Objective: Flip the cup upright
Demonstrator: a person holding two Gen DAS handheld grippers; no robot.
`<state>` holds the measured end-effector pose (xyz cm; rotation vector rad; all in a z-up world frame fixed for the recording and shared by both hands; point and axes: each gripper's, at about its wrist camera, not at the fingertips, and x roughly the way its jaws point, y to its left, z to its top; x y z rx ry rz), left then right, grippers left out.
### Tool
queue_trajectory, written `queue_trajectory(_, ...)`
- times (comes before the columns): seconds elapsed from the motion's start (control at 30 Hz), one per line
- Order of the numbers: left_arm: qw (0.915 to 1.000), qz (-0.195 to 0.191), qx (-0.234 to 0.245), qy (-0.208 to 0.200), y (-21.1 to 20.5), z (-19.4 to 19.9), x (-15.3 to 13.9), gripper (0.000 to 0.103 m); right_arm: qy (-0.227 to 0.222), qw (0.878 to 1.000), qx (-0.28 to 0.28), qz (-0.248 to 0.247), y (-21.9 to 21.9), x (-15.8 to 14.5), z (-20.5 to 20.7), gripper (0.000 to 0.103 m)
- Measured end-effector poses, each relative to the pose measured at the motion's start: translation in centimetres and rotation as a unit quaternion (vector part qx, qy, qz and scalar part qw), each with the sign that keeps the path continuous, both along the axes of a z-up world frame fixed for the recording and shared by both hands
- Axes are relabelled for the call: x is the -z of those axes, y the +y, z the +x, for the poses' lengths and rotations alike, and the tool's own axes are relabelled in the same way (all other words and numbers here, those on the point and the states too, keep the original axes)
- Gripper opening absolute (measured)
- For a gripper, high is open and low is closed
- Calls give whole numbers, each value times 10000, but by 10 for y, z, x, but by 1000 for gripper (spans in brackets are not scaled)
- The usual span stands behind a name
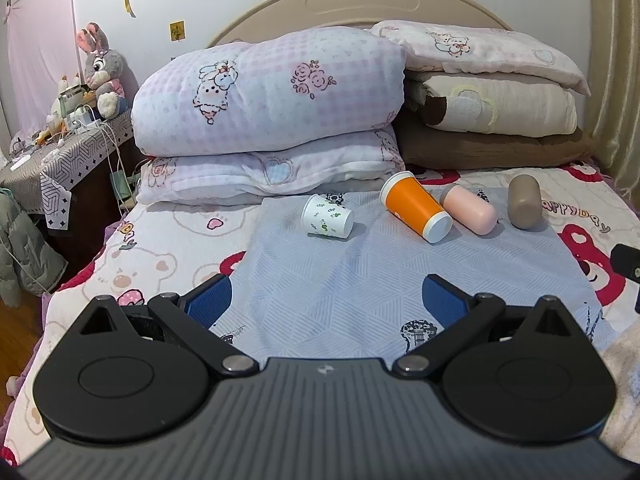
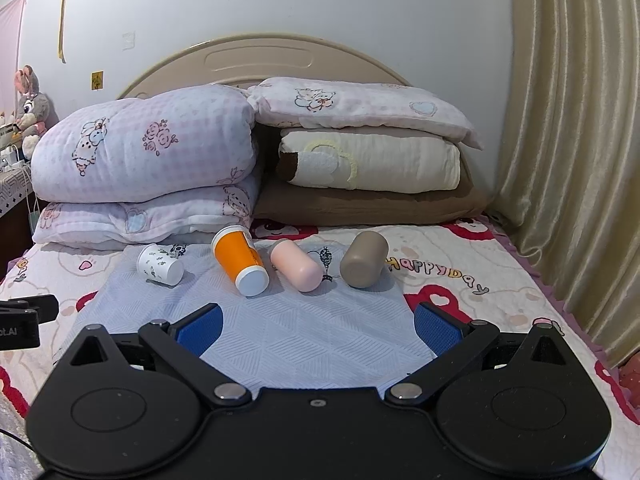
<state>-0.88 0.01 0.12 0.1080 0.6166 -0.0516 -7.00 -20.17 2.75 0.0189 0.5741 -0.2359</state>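
Several cups lie on their sides in a row on a light blue cloth [image 1: 328,280] on the bed: a white cup with a leaf print [image 1: 327,217] [image 2: 160,266], an orange cup with a white base [image 1: 416,208] [image 2: 240,261], a pink cup [image 1: 469,209] [image 2: 297,265] and a taupe cup [image 1: 524,201] [image 2: 363,259]. My left gripper [image 1: 326,300] is open and empty, well short of the cups. My right gripper [image 2: 318,328] is open and empty, also short of them.
Folded quilts and pillows [image 1: 272,112] [image 2: 360,160] are stacked behind the cups against the headboard. A cluttered bedside table [image 1: 60,148] with a plush rabbit stands at the left. Curtains [image 2: 568,120] hang at the right. The other gripper's tip shows at each view's edge [image 1: 626,266] [image 2: 24,316].
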Motion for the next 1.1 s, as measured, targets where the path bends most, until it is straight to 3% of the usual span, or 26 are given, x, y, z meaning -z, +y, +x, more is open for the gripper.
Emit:
queue_trajectory(0.53, 10000, 3, -18, -2, 1, -1, -1, 103, -21, 10000, -2, 0, -5, -1, -1, 103)
queue_trajectory(0.77, 9997, -91, 57, 201, 9, 7, -3, 103, -1, 10000, -26, -3, -6, 0, 3, 103)
queue_trajectory(1.1, 9984, -96, 349, 443, 22, 29, -21, 103, 144, 9984, -489, -246, 5, -11, 15, 103)
